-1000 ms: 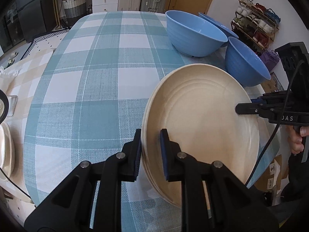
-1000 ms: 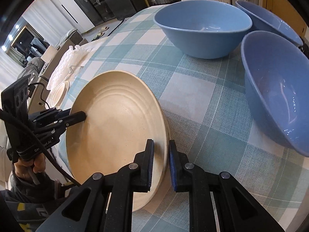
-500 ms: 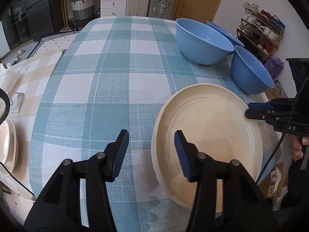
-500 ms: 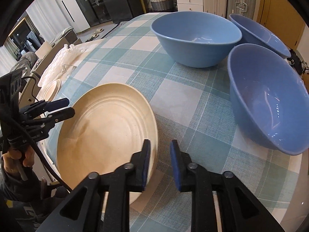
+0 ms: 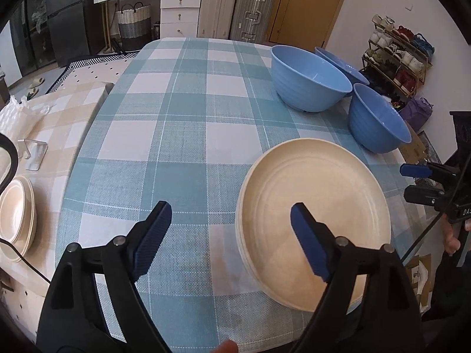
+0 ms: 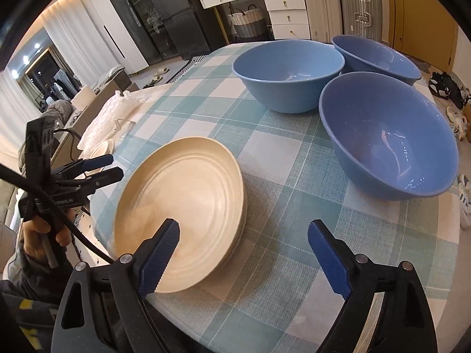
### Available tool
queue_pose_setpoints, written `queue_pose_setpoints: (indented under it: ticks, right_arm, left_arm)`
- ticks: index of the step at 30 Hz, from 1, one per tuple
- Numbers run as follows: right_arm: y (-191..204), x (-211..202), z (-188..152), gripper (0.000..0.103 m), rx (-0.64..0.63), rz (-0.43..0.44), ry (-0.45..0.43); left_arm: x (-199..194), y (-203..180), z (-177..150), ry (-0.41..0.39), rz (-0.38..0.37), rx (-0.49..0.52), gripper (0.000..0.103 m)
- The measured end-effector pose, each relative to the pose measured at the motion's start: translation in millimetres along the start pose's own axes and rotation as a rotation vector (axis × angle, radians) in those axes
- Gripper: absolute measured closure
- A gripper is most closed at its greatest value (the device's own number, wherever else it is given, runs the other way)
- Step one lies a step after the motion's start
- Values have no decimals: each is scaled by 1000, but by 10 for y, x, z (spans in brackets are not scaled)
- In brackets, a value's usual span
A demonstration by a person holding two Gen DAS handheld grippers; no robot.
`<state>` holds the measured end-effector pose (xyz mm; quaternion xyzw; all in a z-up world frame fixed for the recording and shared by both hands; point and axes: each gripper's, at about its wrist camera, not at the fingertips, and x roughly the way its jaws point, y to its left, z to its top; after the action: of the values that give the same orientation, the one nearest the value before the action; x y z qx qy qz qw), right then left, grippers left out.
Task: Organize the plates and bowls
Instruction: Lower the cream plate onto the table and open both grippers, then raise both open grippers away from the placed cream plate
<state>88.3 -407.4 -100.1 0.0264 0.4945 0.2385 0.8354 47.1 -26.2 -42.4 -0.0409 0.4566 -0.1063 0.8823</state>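
**Blue-padded jaws wide on both grippers; plate stack down, bowls next**

Blue serrated pads of the left gripper (image 5: pixel 231 235) stand spread wide with nothing between them; the right-hand pad hangs over the near rim of the stack of cream ridged plates (image 5: pixel 313 226), with no sign of contact. The right gripper (image 6: pixel 245 253) is likewise fully spread and empty, its left pad over the stack's near edge, its right pad above bare cloth.

The stack lies flat on the teal-and-white checked tablecloth (image 5: pixel 176 135) near the table's front right corner, several plates nested with edges fairly even.

Beyond it, three blue ribbed plastic bowls sit apart: the nearest bowl (image 6: pixel 385 138), the middle bowl (image 6: pixel 287 75) and the far bowl (image 6: pixel 378 57), which touches or nearly touches the other two. A second pile of cream plates (image 5: pixel 17 214) rests on the beige checked side surface (image 5: pixel 64 117), left of the table.

Judgement: the plate stack looks finished; nesting the bowls is probably the step in hand.

Method notes:
- Take the nearest bowl by its rim, one pad inside and one outside, seated deep.
- Lift clear of the neighbouring rims before moving sideways.
- Lower centred into the middle bowl; smooth plastic may slip if the grip is shallow.
- Keep the left gripper clear of the stack's rim.
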Motion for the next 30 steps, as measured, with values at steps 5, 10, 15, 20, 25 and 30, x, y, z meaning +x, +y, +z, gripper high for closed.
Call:
queue_pose_setpoints:
  ticks: [5,10,15,20,25,30]
  right_arm:
    - [23,-120,-95,4,1,2,-25]
    - [40,-219,-167,4,-2,-5,-36]
    - [29,-350,-202,4,0,-15,-63]
    - [-28,-452,-204,4,8,-33,-81]
    - [-89,-653,-164,4,12,-56,-123]
    - [-90,-902,-46,4,1,-86,-177]
  left_arm:
    - [-110,-64,-77,-24,-6,2,1]
    - [-211,-121,-115,-44,-13,3,2]
    - [-294,-192,-118,-56,-15,16,2]
    - [-388,-293,-45,-72,-12,43,2]
    - [-604,-377,188,-115,3,77,2]
    - [-927,-467,528,-172,11,110,2]
